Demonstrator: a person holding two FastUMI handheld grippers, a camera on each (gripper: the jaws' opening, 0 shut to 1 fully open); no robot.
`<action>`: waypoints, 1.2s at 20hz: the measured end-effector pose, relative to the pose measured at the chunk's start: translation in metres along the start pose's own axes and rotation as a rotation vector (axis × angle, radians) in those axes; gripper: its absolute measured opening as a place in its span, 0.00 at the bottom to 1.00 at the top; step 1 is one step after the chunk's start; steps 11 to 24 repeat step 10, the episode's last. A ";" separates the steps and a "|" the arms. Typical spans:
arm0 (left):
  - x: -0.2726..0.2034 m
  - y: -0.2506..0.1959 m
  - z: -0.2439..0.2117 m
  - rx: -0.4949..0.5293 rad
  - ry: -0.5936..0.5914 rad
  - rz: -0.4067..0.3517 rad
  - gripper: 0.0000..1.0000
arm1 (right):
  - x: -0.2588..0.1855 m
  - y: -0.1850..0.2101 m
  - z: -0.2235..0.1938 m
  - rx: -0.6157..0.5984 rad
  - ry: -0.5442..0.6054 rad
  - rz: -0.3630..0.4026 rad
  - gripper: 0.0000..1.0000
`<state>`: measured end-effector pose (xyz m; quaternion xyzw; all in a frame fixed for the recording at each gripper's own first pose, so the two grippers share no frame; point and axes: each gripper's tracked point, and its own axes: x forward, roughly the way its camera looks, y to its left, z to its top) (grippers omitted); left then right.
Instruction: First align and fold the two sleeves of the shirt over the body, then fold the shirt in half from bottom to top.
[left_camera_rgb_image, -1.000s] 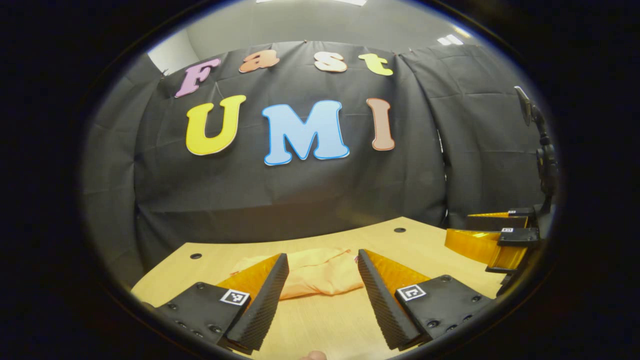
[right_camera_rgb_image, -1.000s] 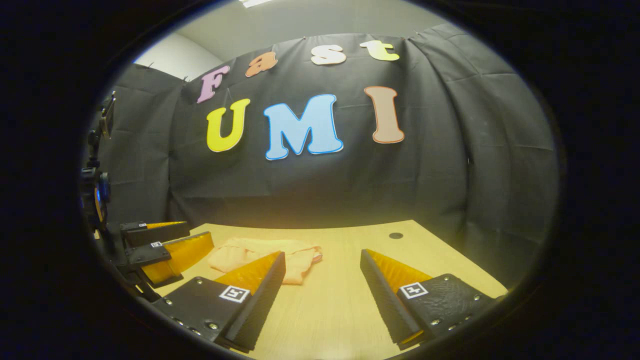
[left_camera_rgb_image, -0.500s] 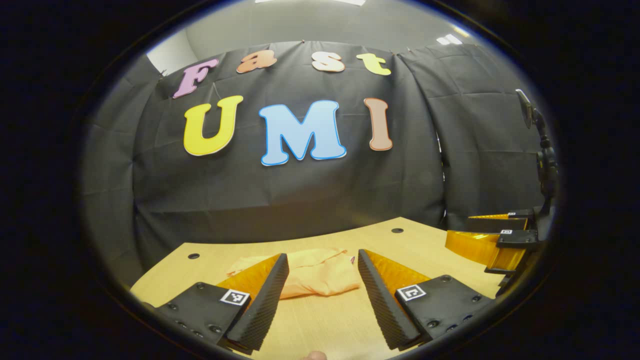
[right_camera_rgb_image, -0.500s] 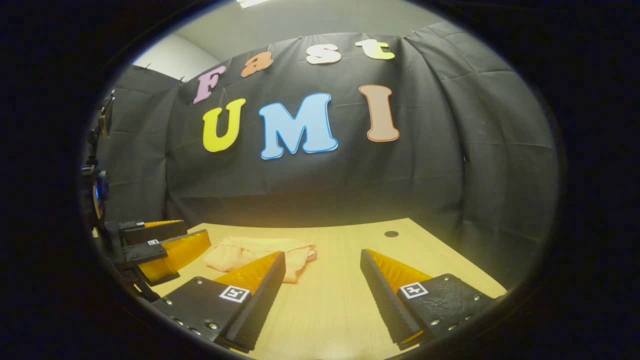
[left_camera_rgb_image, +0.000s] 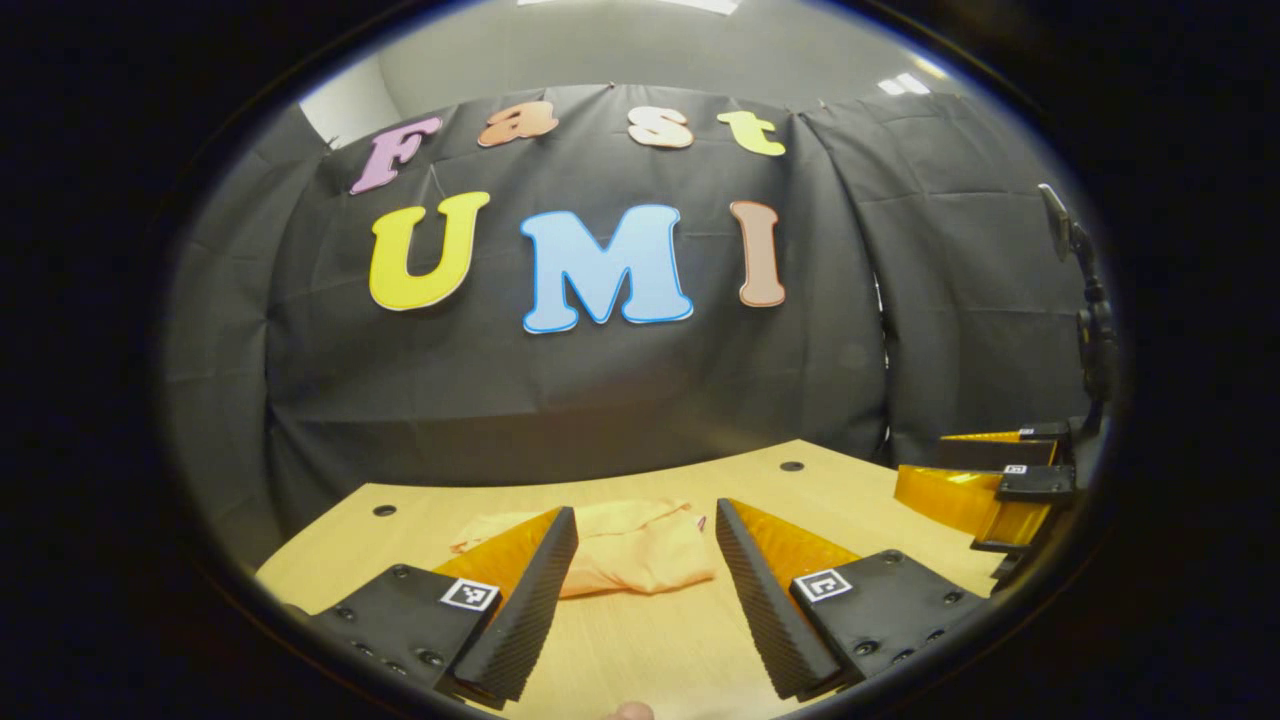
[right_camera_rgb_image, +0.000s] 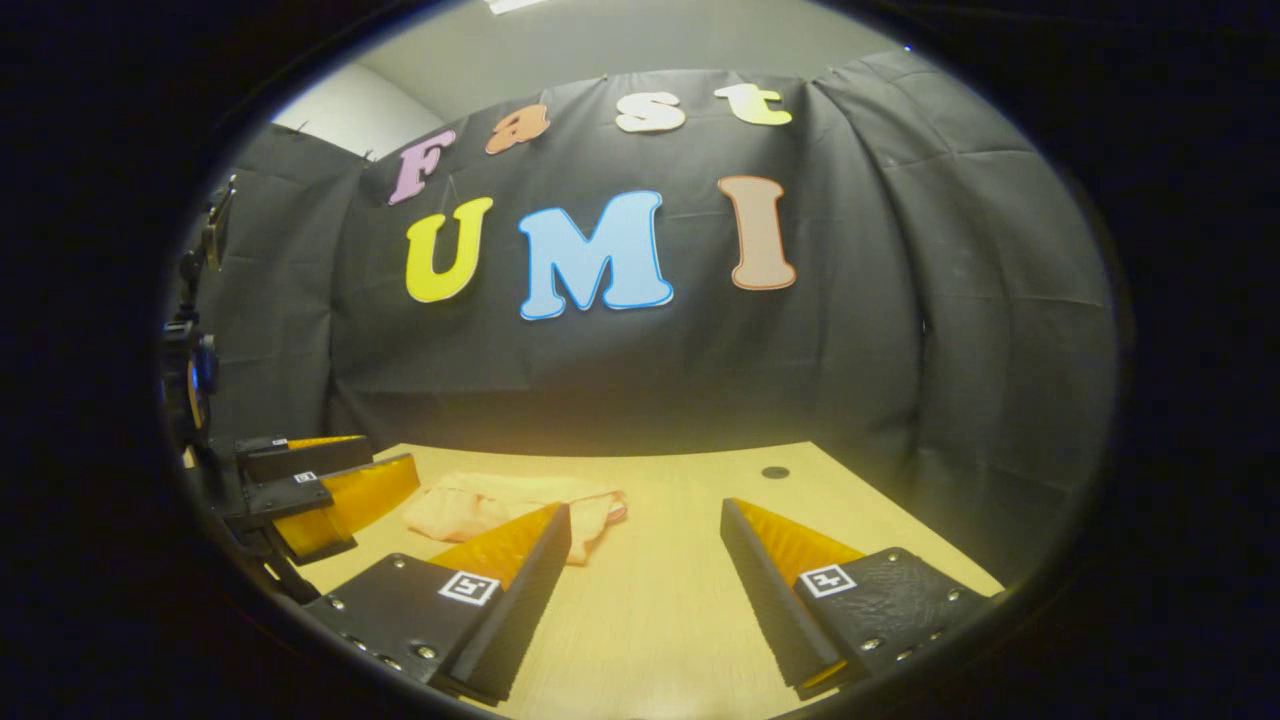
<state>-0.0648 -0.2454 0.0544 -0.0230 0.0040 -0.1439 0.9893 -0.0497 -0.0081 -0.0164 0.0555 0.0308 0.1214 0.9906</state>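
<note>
A peach-orange shirt (left_camera_rgb_image: 640, 550) lies in a compact, folded bundle on the wooden table (left_camera_rgb_image: 650, 650), toward its back. In the left gripper view, my left gripper (left_camera_rgb_image: 645, 510) hovers open in front of the shirt, which sits in the gap between the fingers farther off. My right gripper (left_camera_rgb_image: 985, 480) stands open at the right edge, off the cloth. In the right gripper view, the shirt (right_camera_rgb_image: 480, 505) lies ahead to the left, partly behind one finger. My right gripper (right_camera_rgb_image: 645, 508) is open over bare table (right_camera_rgb_image: 680, 570). The left gripper (right_camera_rgb_image: 330, 485) is at the left, beside the shirt.
The black cloth wall (left_camera_rgb_image: 600, 400) hangs close behind the table's far edge. Small dark holes (left_camera_rgb_image: 792, 465) mark the tabletop near the back. A dark mount (left_camera_rgb_image: 1090, 320) rises above the right gripper. A fingertip (left_camera_rgb_image: 630, 711) peeks in at the bottom.
Both views shift slightly: the shirt slides a little to the left in the right gripper view and the other gripper sits a touch lower in the left gripper view. Both grippers stay open.
</note>
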 end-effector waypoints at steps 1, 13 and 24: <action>0.000 0.001 0.001 -0.003 -0.003 0.000 0.96 | 0.001 0.002 0.000 -0.002 0.001 0.006 0.94; -0.015 0.022 0.011 0.005 -0.025 0.039 0.96 | 0.008 0.004 0.004 -0.013 -0.006 0.009 0.93; -0.015 0.022 0.011 0.005 -0.025 0.039 0.96 | 0.008 0.004 0.004 -0.013 -0.006 0.009 0.93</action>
